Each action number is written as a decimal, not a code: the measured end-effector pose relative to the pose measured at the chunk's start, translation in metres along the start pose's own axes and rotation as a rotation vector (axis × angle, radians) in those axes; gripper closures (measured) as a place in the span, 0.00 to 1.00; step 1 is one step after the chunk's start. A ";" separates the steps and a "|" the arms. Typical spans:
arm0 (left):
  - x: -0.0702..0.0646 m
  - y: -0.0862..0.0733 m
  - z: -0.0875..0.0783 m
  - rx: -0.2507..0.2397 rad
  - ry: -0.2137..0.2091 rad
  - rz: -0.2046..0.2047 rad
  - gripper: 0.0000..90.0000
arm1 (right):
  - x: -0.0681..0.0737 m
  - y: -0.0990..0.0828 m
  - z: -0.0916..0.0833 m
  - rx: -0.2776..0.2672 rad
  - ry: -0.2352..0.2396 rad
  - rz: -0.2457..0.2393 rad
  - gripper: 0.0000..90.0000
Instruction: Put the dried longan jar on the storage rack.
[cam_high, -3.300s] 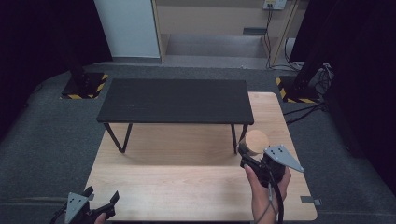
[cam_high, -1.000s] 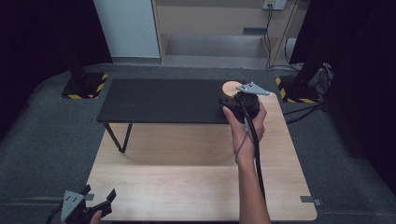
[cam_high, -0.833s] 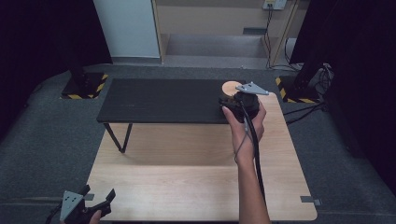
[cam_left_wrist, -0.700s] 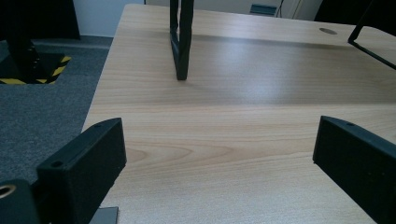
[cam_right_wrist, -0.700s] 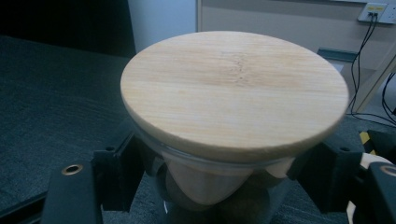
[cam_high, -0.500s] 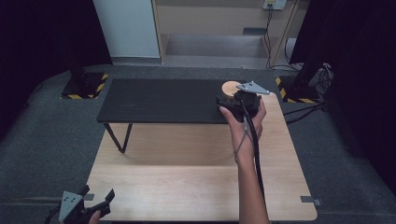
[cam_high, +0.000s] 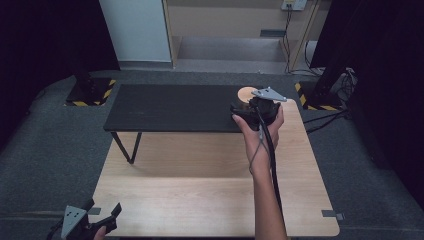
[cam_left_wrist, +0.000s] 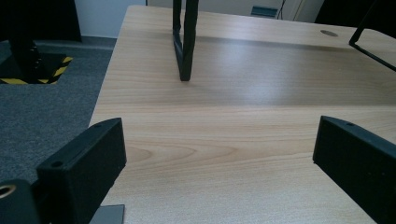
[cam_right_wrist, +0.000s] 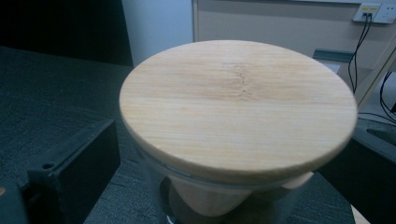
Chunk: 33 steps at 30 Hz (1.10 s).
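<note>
jar (cam_right_wrist: 238, 126) is parked on the black table (cam_high: 170, 107), right gripper (cam_high: 252, 107) jaws just spreading off it, only backing away left.

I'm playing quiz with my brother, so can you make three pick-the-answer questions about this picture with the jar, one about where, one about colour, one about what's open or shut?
1. Where does the jar stand?
A. on the black bench
B. on the grey floor
C. on the light wooden table

2. What colour is the jar's lid?
A. red
B. light wood
C. blue

3. How do the jaws of the left gripper stand?
A. shut tight
B. closed on the jar
C. open with nothing between them

Answers:
1 A: the high view shows the jar on the right end of the black bench, in front of the right gripper.
2 B: the right gripper view shows a round pale wooden lid with grain.
3 C: the left gripper view shows both jaws wide apart over the bare wooden table.
</note>
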<state>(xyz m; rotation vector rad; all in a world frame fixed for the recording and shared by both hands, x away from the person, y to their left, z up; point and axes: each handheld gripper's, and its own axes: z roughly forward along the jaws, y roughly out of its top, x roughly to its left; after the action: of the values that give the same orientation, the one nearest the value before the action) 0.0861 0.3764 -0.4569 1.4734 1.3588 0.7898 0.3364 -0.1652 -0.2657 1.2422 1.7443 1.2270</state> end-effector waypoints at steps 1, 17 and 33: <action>0.000 0.000 0.000 0.000 0.000 0.001 0.01 | 0.000 0.000 -0.001 -0.002 0.000 0.000 0.01; -0.001 0.000 -0.004 -0.005 0.001 0.001 0.01 | -0.001 -0.003 -0.011 -0.019 0.002 -0.008 0.01; -0.001 0.000 -0.005 -0.007 0.002 0.001 0.01 | -0.001 -0.005 -0.021 -0.040 0.021 -0.011 0.01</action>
<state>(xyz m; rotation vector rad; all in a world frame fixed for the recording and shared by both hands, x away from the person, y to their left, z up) 0.0813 0.3768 -0.4549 1.4676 1.3559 0.7966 0.3166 -0.1734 -0.2628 1.1989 1.7307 1.2668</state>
